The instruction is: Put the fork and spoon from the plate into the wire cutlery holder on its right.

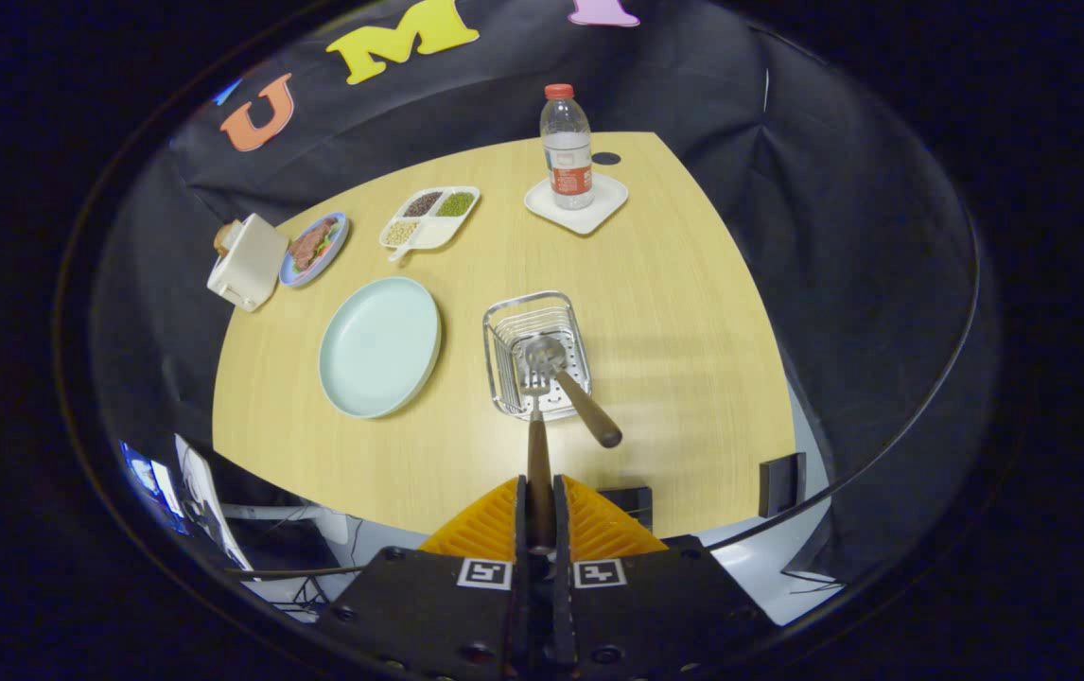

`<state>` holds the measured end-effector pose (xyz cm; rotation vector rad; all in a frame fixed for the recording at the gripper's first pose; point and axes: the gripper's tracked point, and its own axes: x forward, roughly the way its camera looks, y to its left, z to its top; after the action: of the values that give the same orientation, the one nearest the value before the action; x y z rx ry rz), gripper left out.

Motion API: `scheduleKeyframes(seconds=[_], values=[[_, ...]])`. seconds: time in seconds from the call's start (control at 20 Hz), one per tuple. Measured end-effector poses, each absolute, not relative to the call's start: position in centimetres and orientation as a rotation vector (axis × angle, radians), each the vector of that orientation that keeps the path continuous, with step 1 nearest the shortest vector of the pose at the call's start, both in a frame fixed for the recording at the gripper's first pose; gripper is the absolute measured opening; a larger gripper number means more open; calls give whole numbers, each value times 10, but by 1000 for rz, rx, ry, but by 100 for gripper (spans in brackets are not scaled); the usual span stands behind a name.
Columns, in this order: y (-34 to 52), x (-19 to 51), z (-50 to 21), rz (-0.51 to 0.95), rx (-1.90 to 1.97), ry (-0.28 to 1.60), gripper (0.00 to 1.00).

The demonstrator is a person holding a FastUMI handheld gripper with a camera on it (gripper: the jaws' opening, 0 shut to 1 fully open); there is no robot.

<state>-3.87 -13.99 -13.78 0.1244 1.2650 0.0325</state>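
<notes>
Claw (539, 506) pinching the fork (536, 416) by its handle, tines inside the holder (536, 352), spoon (568, 383) leaning in the holder, plate (379, 346) beside it on the counter (674, 312)

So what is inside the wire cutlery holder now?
A spoon stands in the wire cutlery holder, bowl down, handle leaning over the rim. The fork, clamped by the tool, has its tines over the holder. The holder's floor beneath them is covered.

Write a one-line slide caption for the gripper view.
Gripper shut on the fork, its head over the wire cutlery holder where the spoon already leans, right of the emptied plate.
</notes>
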Motion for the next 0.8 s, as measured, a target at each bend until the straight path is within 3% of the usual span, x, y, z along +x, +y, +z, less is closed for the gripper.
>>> scheduleKeyframes(seconds=[0.15,0.2,0.5,0.8], values=[[-137,-37,-133,39,135,1258,10],[-133,-36,-131,56,141,1249,15],[-131,-18,-115,36,133,1133,96],[-123,3,-87,16,83,948,97]])
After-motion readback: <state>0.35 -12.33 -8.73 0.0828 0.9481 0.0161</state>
